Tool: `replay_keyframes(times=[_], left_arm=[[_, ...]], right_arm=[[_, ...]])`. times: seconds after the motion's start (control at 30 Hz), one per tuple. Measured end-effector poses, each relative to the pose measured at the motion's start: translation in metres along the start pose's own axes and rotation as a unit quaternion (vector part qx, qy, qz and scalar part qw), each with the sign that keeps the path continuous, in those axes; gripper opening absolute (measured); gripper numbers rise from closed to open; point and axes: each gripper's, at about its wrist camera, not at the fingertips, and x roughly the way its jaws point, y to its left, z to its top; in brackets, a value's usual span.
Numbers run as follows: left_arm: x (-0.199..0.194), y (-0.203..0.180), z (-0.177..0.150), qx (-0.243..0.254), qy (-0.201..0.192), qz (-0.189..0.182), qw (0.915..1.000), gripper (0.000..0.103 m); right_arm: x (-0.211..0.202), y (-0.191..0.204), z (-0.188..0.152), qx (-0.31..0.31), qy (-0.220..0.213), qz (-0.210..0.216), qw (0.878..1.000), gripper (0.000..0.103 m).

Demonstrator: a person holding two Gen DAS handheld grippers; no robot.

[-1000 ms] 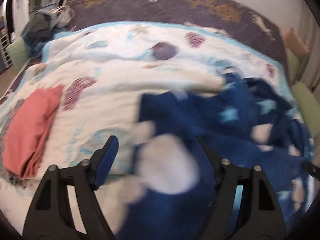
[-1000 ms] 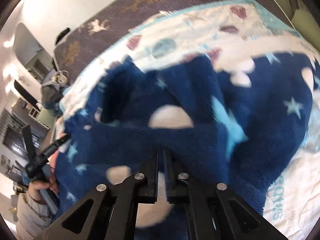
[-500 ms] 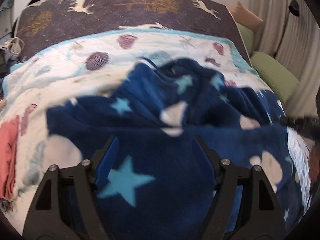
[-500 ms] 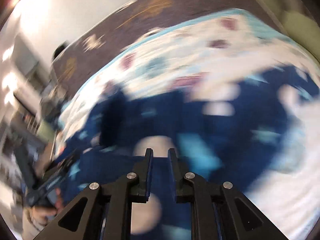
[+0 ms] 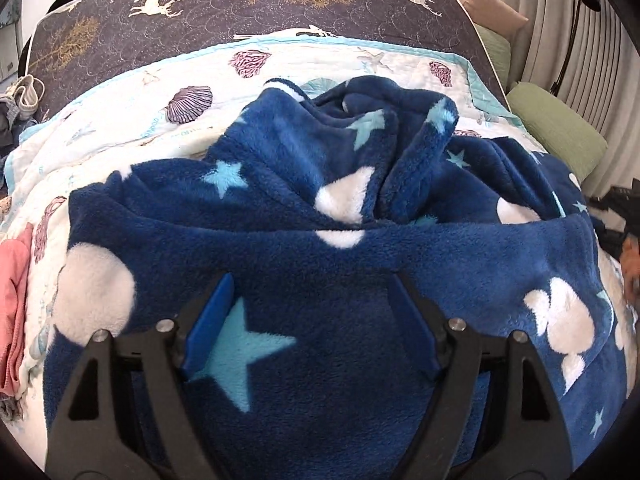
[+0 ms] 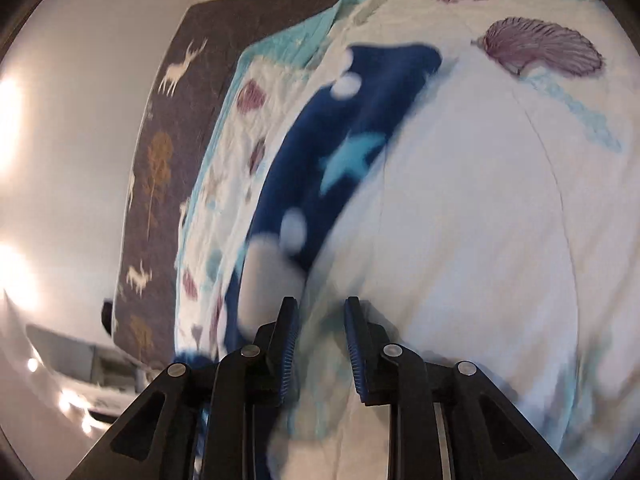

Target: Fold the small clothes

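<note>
Two grippers work over a bed. The fleece [image 5: 320, 208], thick navy pile with pale blue stars and white round blobs, lies rumpled on the quilt [image 5: 120, 120], its near edge folded over into a soft straight roll with bunched folds behind. The left gripper [image 5: 312, 320] has its blue-padded fingers [image 5: 212, 320] spread wide, the plush fabric filling the space between them; whether it presses down I cannot tell. The right gripper [image 6: 318, 344] has its ribbed fingers a little apart with nothing held, over bare white quilt, a blurred strip of fleece [image 6: 340, 152] just to its left.

The quilt is white, stitched, printed with purple shells and edged in turquoise. A dark headboard [image 5: 240, 4] bears deer and gold trees. A pink folded cloth [image 5: 14, 312] lies at the left edge, green cushions [image 5: 556, 128] at the right.

Half a second ago the right gripper was clamped shut on the fleece; now it has let go and swung aside. The left one has hardly moved.
</note>
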Motion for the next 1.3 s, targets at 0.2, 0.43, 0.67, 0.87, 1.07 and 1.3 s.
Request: replay_keyframes(times=[0.2,0.43,0.67,0.87,1.07,1.3], left_arm=[[0.002,0.000,0.000,0.002,-0.001,0.006,1.0000,0.081],[0.002,0.000,-0.001,0.001,-0.001,0.007,1.0000,0.081],[0.002,0.000,0.000,0.003,-0.001,0.012,0.9999,0.082],[-0.020,0.002,0.009,-0.010,-0.018,0.014,0.9997,0.081],[-0.103,0.021,0.020,-0.065,-0.071,-0.074,0.9926,0.081],[-0.117,0.052,-0.009,-0.109,-0.046,-0.117,0.9861,0.084]], right_arm=[[0.013,-0.020,0.054,0.058,-0.059,-0.012,0.997,0.040],[0.035,-0.023,0.092,0.069,-0.079,-0.015,0.994,0.007],[-0.053,0.053,0.102,-0.066,-0.146,0.037,0.986,0.007],[-0.137,0.178,0.043,-0.262,-0.145,0.096,0.949,0.007],[-0.119,0.284,-0.133,-0.499,-0.069,0.093,0.859,0.008],[-0.004,0.275,-0.287,-0.564,0.071,0.048,0.821,0.011]])
